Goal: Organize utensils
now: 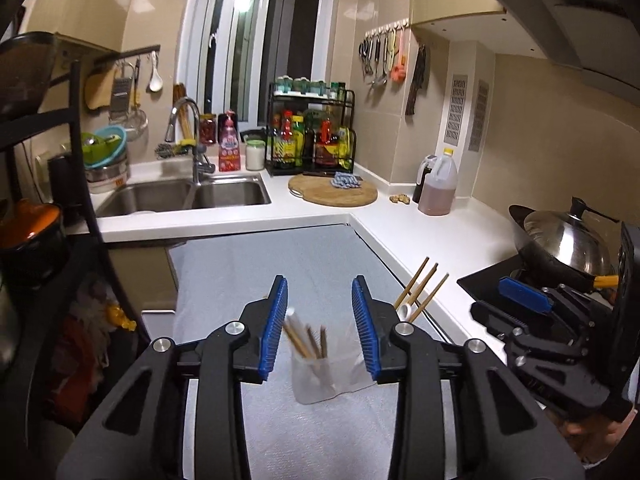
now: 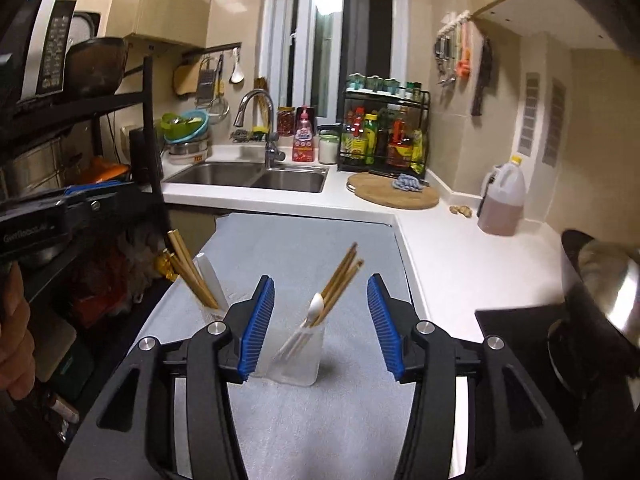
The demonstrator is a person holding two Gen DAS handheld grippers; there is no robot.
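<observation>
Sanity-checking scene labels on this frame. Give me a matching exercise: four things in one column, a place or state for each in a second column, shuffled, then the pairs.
Things:
1. left gripper
2. round wooden board
3. oil jug
4. plastic cup with chopsticks and a white spoon

Places or states:
A. on the grey mat, between the right gripper's fingers
B. open, holding nothing
C. on the white counter by the right wall
D. in front of the sauce rack

Pairs: 1-B, 2-D, 3-C, 4-A
</observation>
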